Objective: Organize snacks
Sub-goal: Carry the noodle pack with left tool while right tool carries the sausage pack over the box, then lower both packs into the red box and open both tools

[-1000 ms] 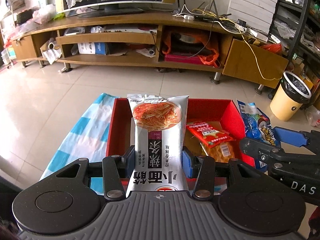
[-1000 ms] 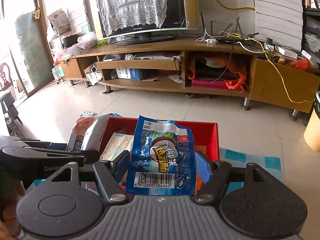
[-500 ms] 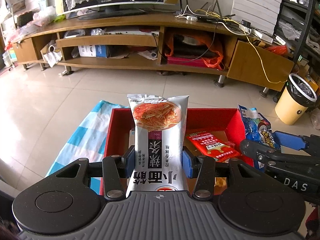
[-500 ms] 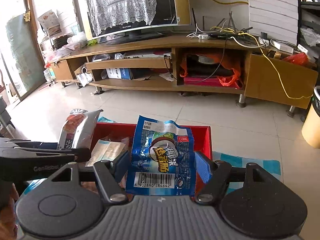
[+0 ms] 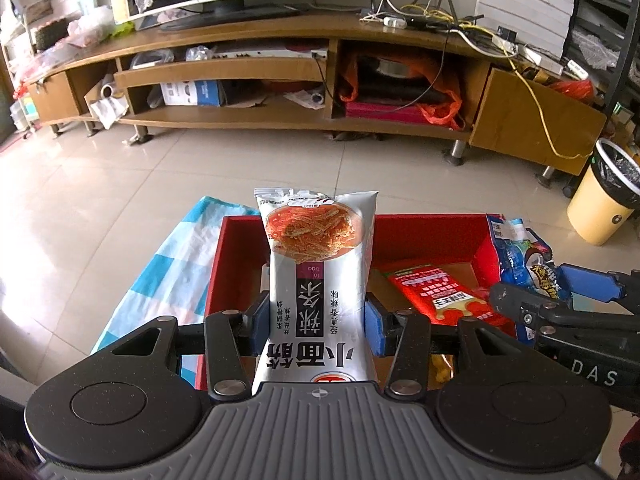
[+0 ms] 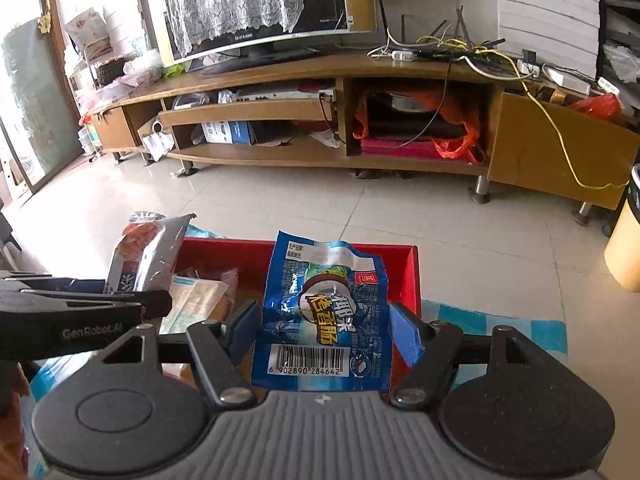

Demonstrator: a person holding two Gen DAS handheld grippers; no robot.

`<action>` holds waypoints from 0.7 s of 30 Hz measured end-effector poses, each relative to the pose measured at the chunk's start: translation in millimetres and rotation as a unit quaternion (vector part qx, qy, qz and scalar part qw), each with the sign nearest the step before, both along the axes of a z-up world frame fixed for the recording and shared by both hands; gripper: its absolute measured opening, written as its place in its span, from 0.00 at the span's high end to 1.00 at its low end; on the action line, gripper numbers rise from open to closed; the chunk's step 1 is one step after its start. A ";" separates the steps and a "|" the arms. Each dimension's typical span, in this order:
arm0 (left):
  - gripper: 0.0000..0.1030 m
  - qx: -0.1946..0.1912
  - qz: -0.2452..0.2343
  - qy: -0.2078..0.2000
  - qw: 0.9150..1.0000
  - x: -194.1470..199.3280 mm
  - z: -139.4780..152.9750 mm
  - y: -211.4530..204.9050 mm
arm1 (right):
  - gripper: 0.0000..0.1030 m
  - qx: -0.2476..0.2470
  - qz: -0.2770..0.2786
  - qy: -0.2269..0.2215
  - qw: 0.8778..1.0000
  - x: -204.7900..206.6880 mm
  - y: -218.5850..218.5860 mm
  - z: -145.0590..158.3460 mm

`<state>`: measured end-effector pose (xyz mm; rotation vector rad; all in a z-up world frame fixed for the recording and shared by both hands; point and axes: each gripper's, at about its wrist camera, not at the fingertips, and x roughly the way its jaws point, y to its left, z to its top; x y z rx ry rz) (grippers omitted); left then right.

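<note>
Just behind the open red cardboard box [image 5: 424,228], left claw [image 5: 316,320] pinches a white-grey noodle-snack packet [image 5: 318,280] upright, right claw [image 6: 320,328] pinches a crinkly blue sausage packet [image 6: 324,312], both boxes' near side.

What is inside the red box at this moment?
In the red box lies a red snack packet; the right wrist view shows a pale packet too. The held silver packet and blue packet cover the rest.

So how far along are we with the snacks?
Partly done: a red packet and a few others already lie in the red box. In hand: left gripper holds the white noodle-snack bag, right gripper the blue packet, both over the box. Left: releasing both.
</note>
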<state>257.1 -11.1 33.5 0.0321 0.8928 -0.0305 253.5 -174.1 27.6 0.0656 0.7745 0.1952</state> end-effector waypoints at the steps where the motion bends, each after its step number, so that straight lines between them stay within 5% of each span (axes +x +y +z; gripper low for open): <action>1: 0.47 0.000 0.002 0.002 1.000 1.7 -1.6 -0.1 | 0.32 -0.001 0.000 0.002 1.000 1.7 0.2 -1.8; 21: 0.43 0.022 0.011 0.027 0.999 21.1 -25.7 -5.2 | 0.32 -0.008 0.003 0.046 0.999 30.5 3.8 -35.8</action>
